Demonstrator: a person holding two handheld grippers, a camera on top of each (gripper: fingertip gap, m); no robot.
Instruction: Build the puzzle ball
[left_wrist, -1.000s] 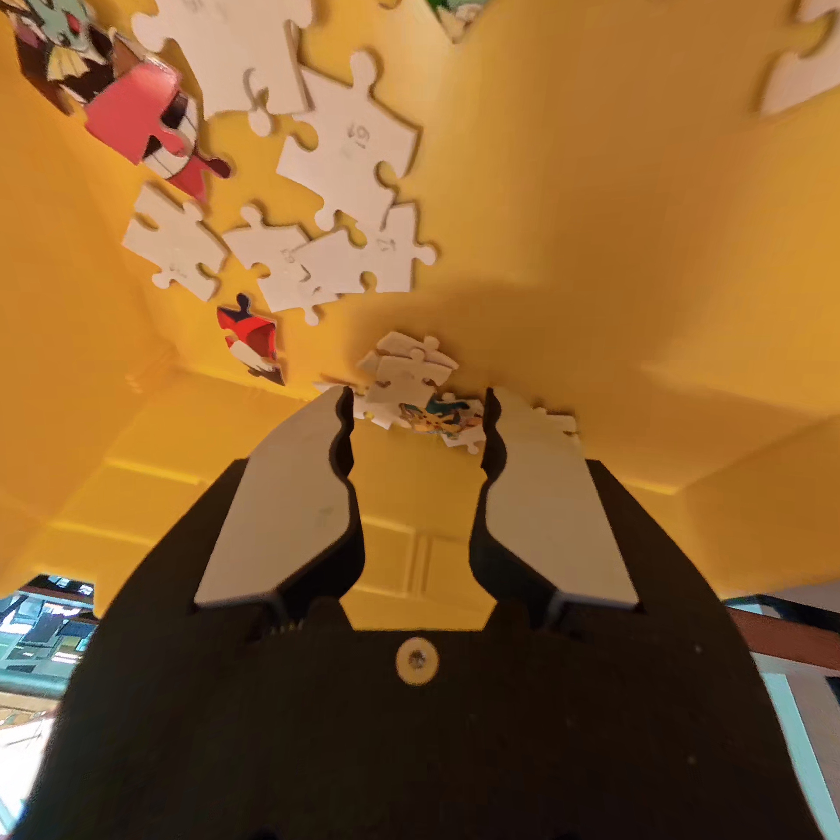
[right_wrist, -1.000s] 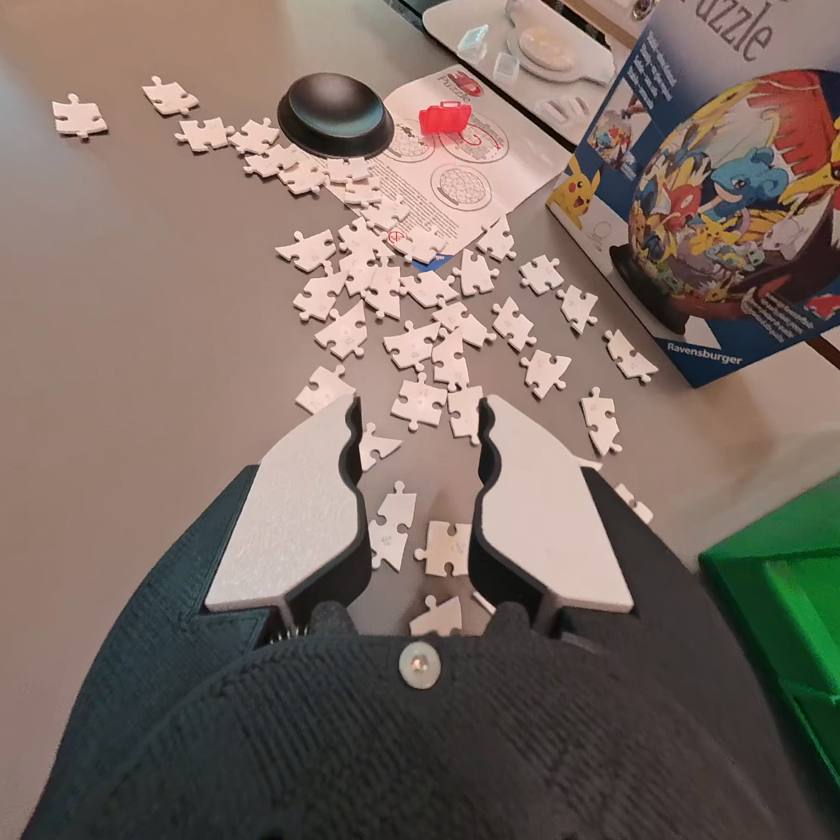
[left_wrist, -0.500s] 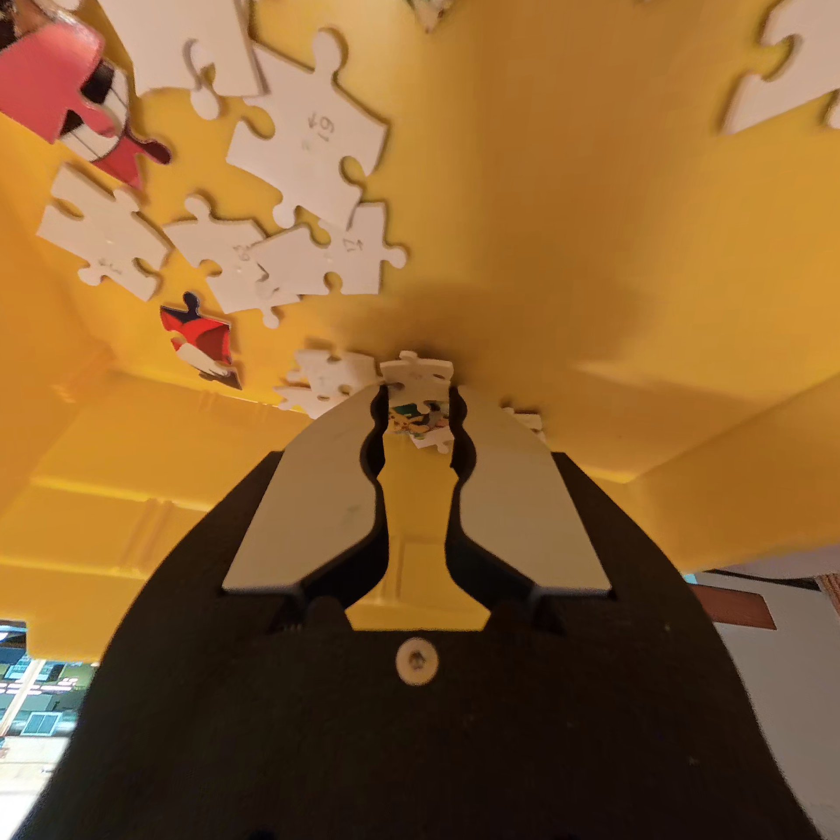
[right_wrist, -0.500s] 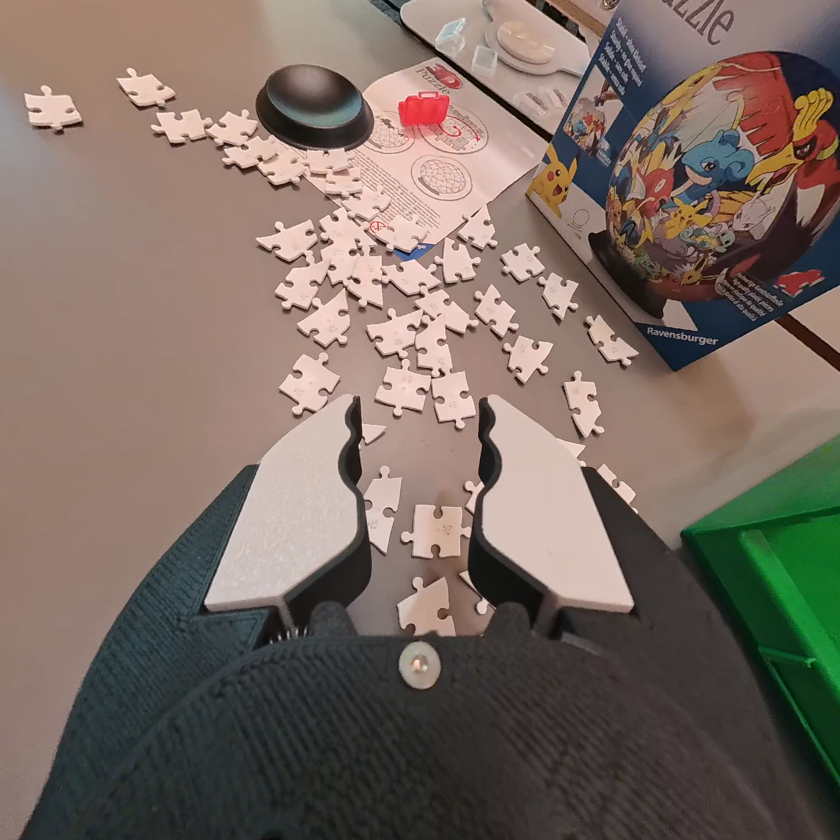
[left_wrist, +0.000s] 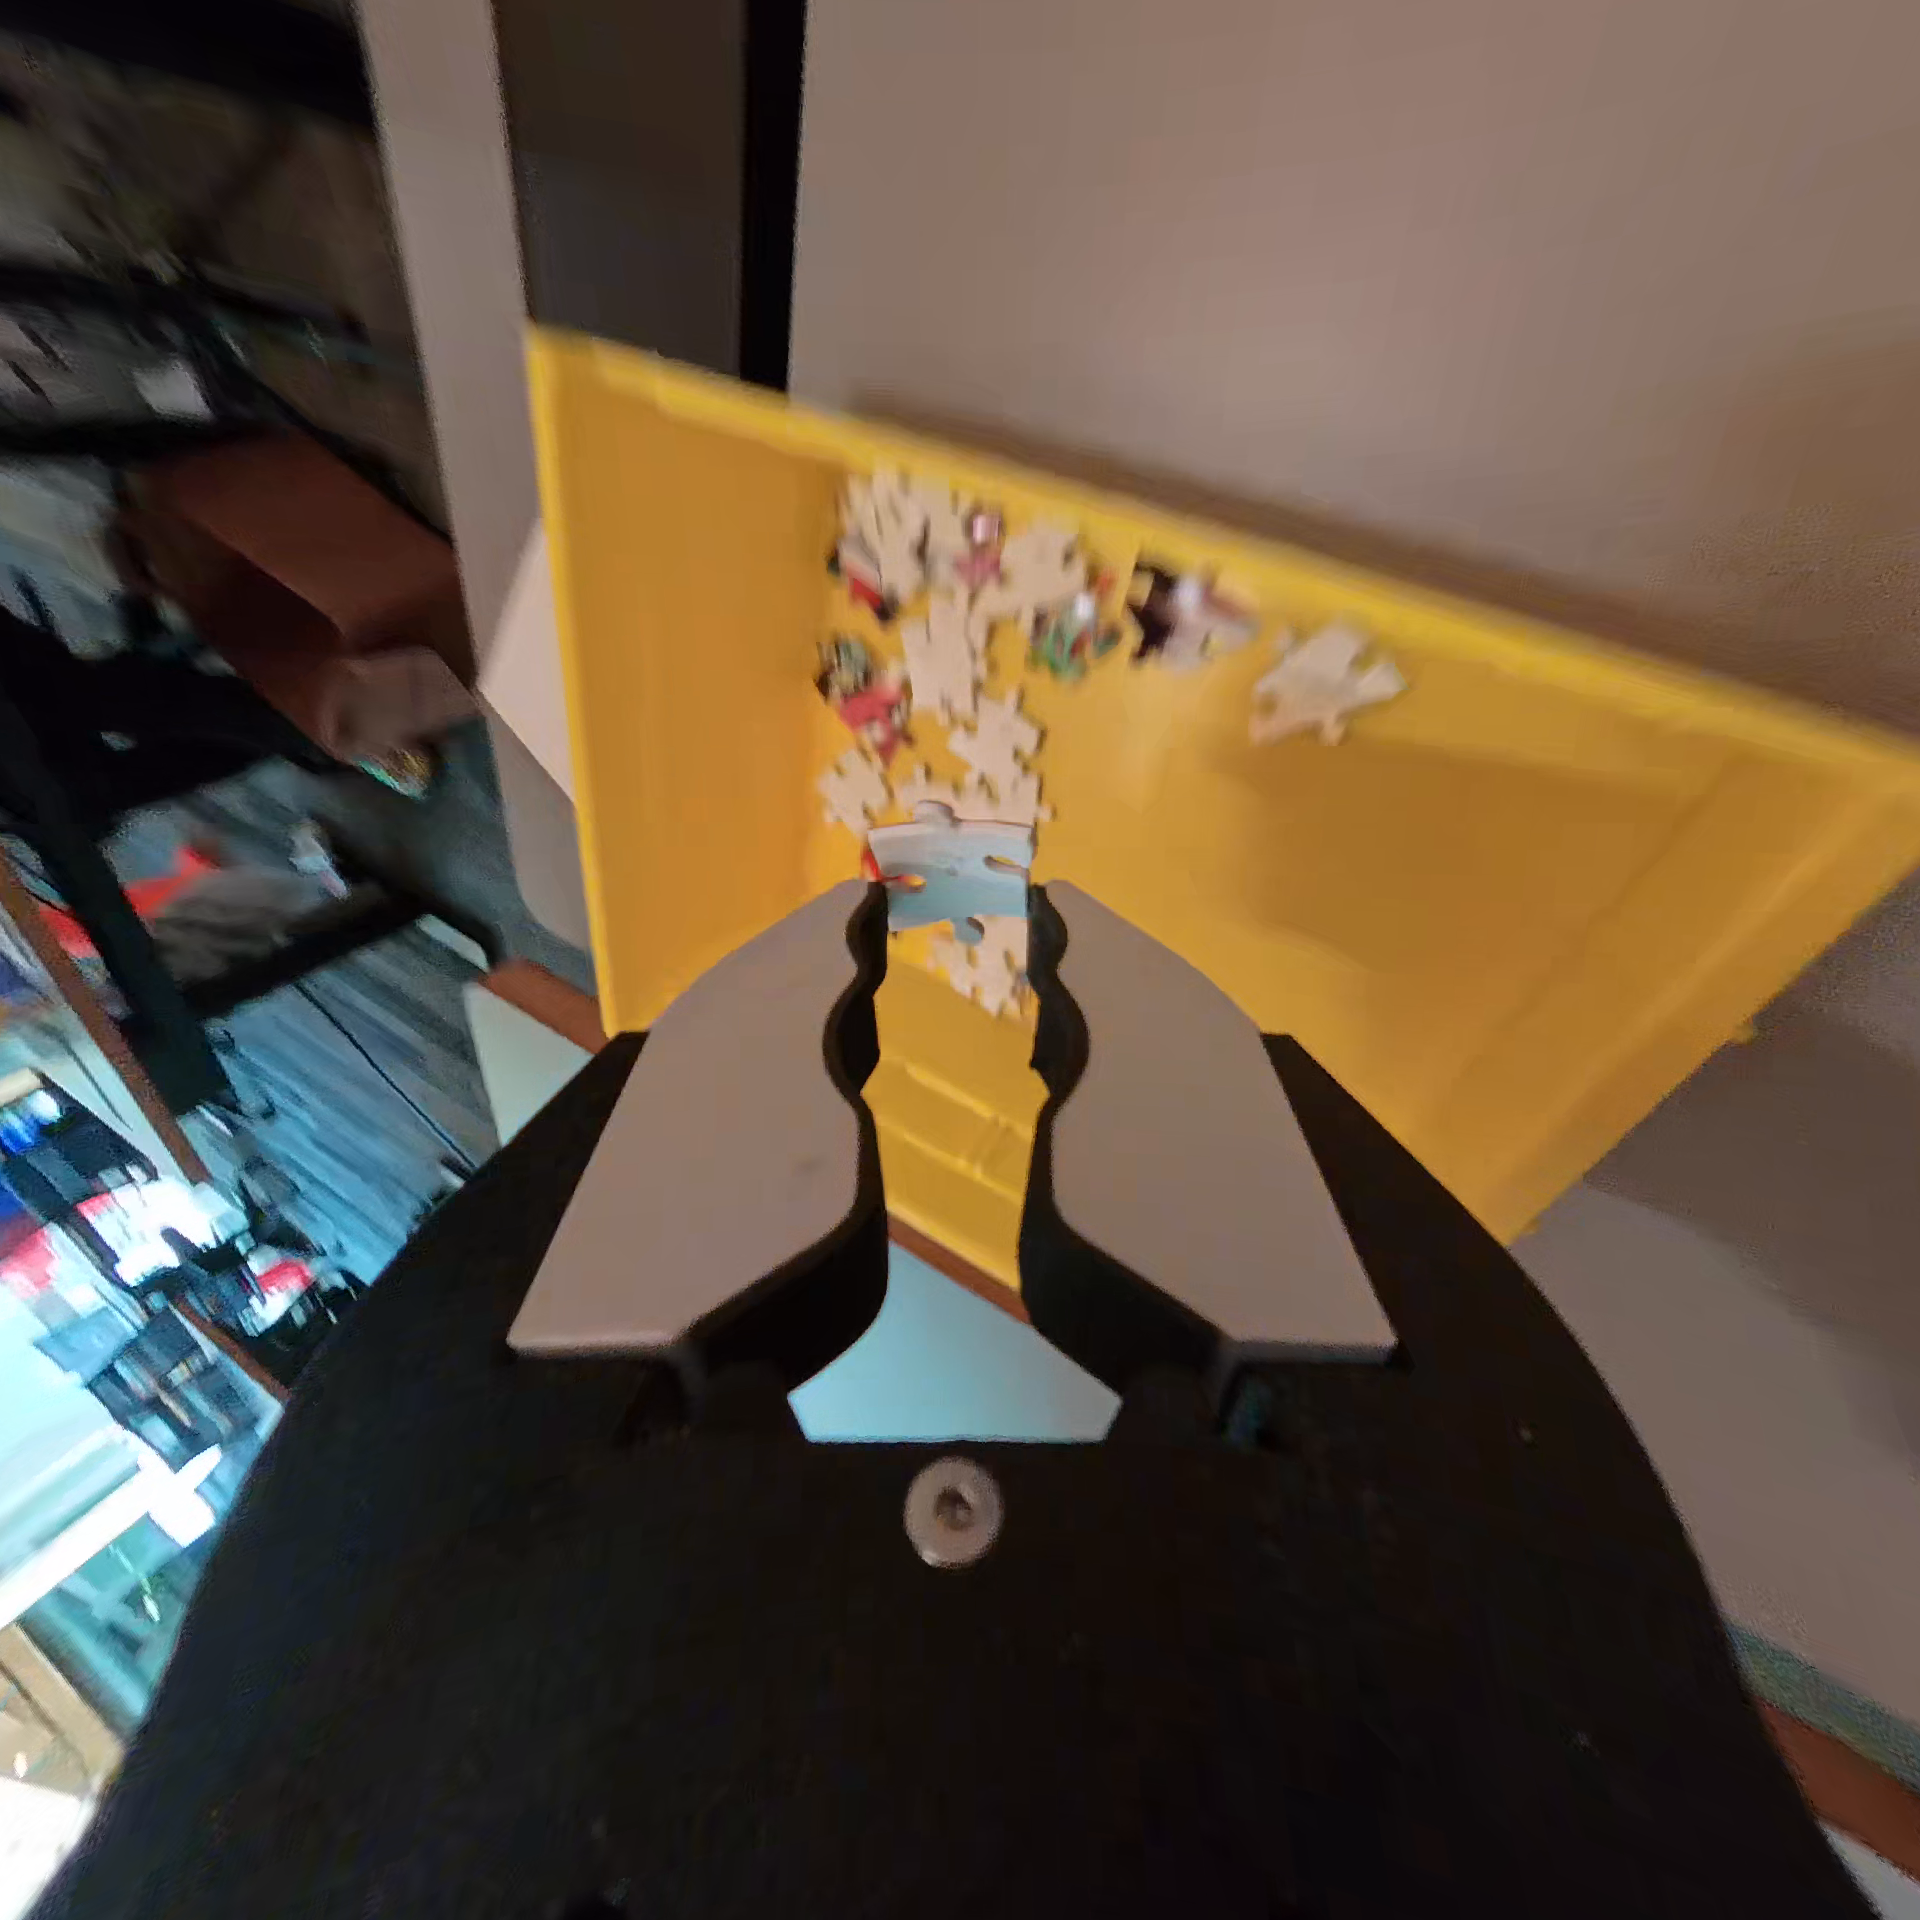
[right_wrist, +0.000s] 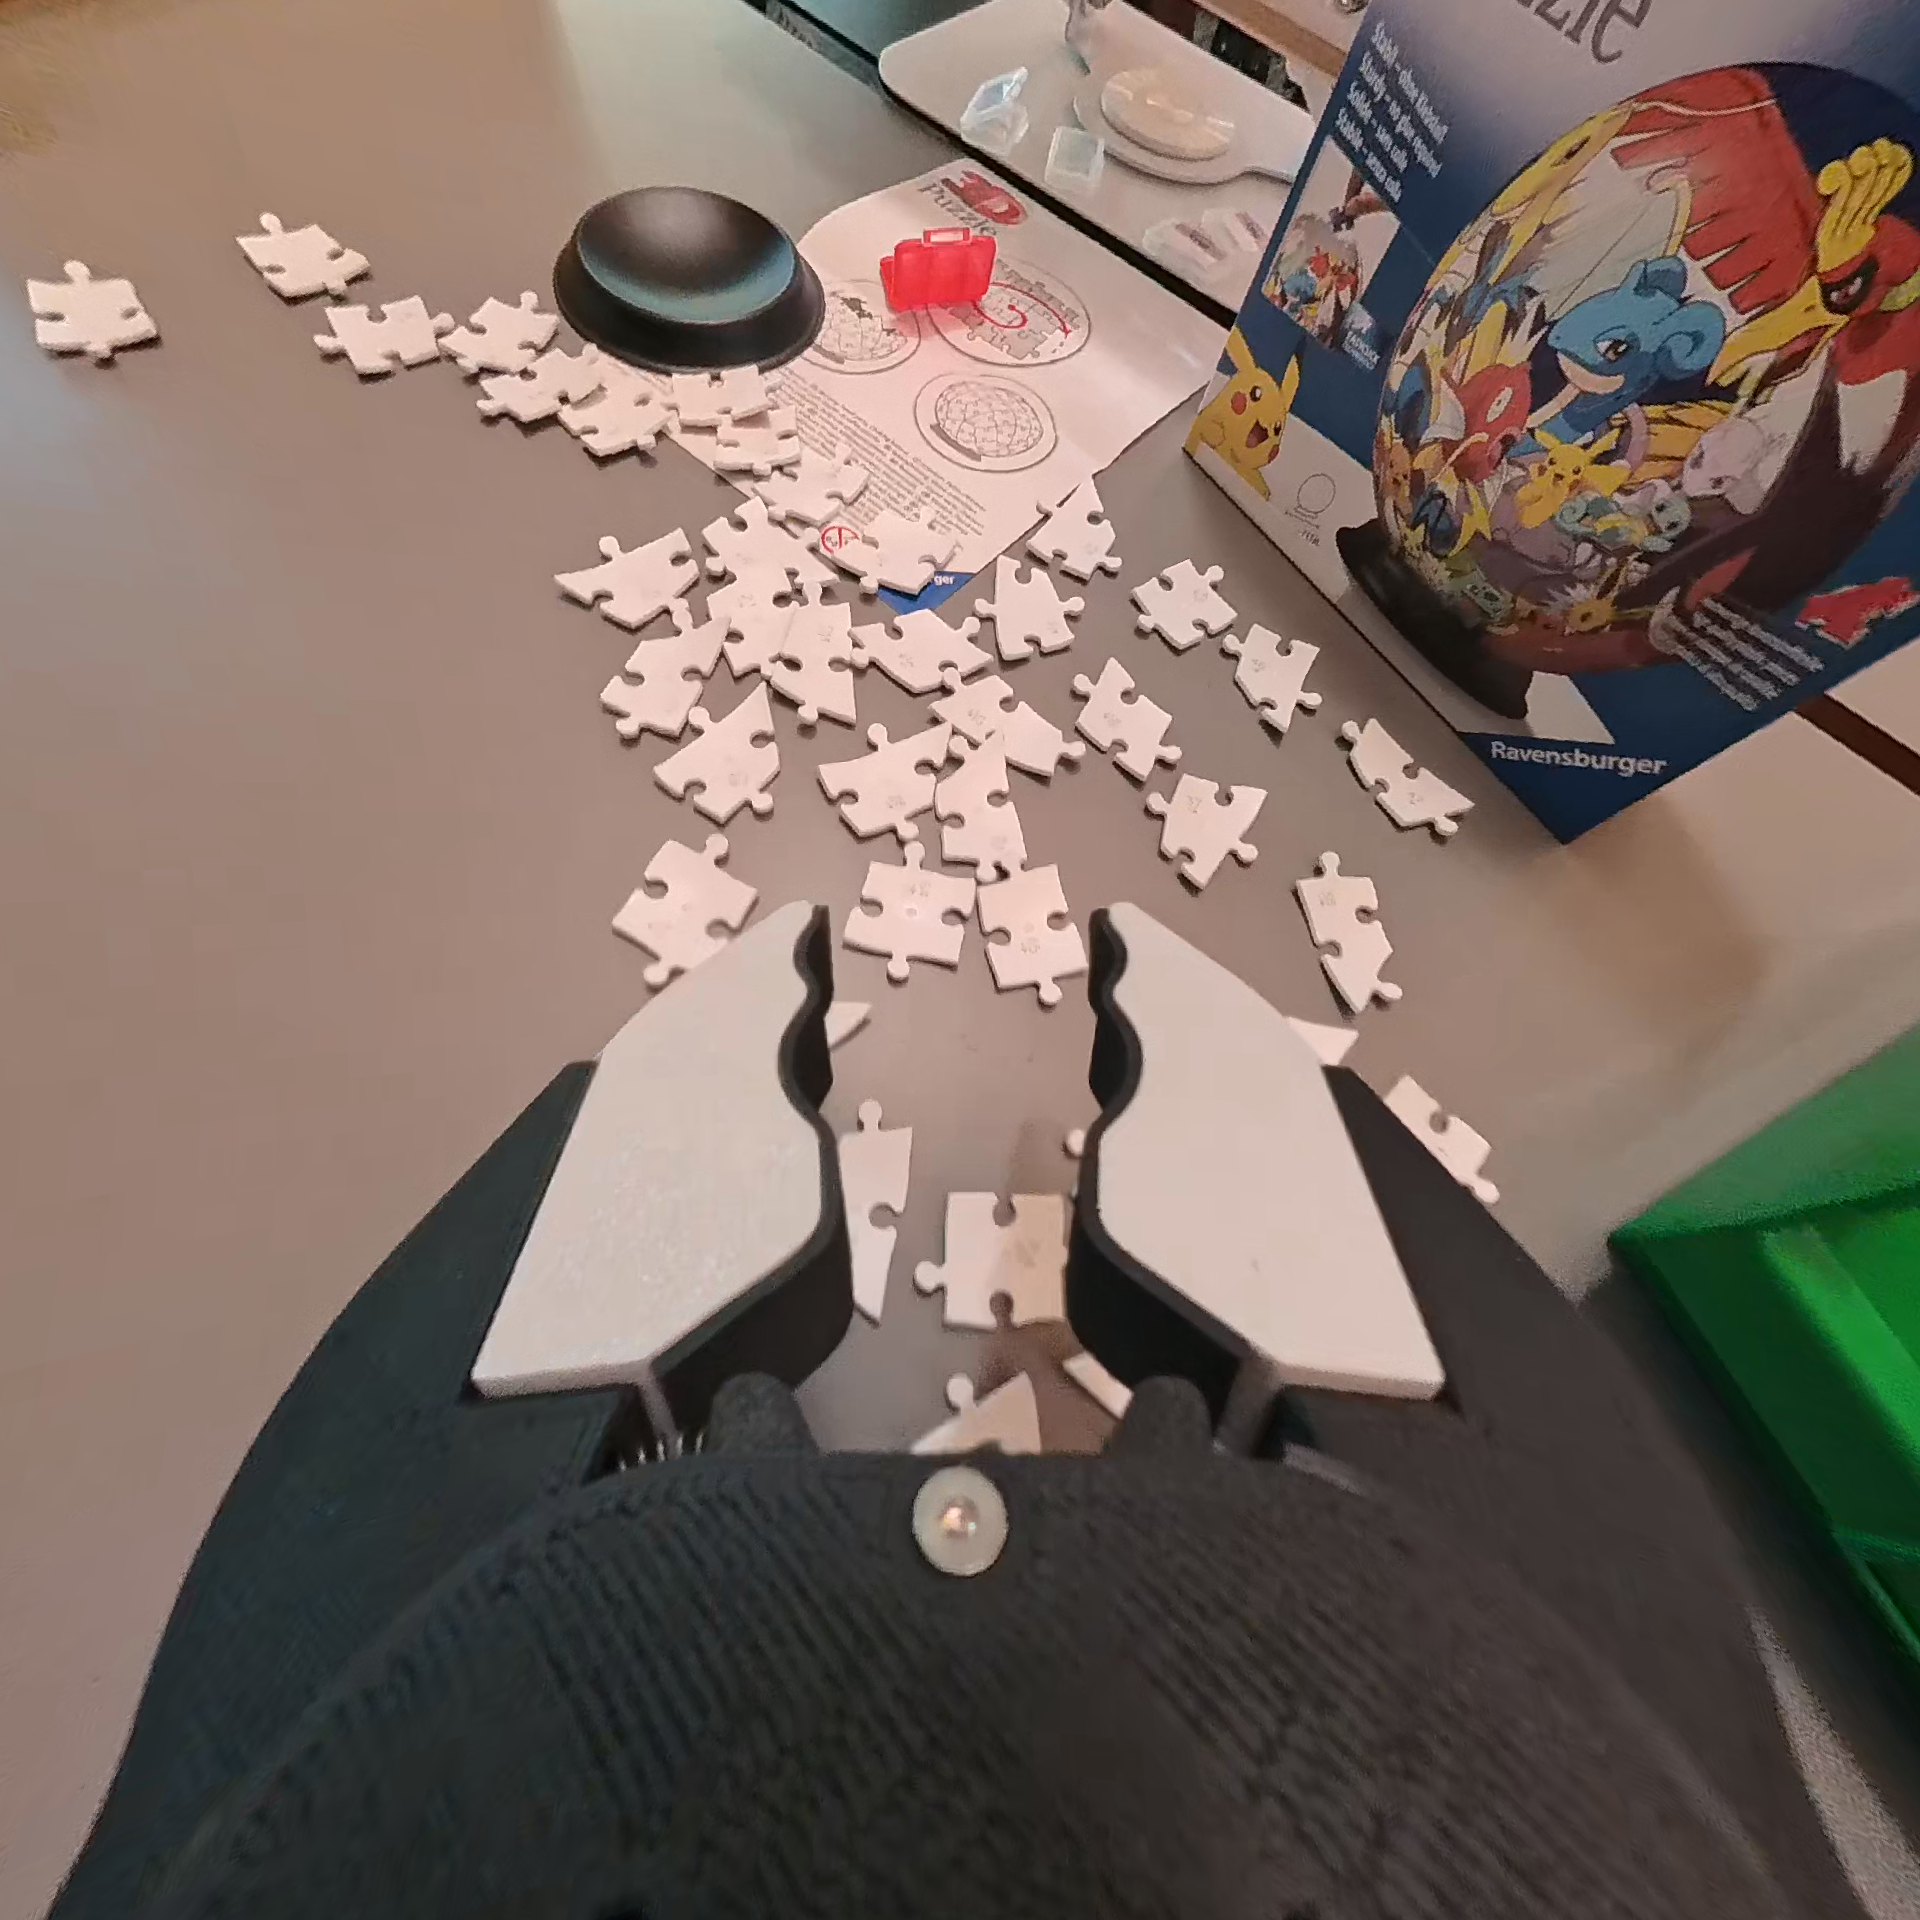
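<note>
My left gripper is shut on a white puzzle piece, held by its edges between the fingertips, raised well clear of the yellow bin. Several more puzzle pieces, white and printed, lie in that bin. My right gripper is open and empty, hovering low over the grey table. Many white puzzle pieces lie face down there, ahead of and under its fingers. A black round stand sits at the far end of the scatter.
The puzzle box stands at the right. An instruction sheet with a small red case lies beside the stand. A green bin sits at the right edge. A grey tray lies at the back. The left view is blurred, showing shelving.
My left gripper closed on a white piece in the yellow bin and lifted it up and away. My right gripper has stayed open with only a slight shift of view.
</note>
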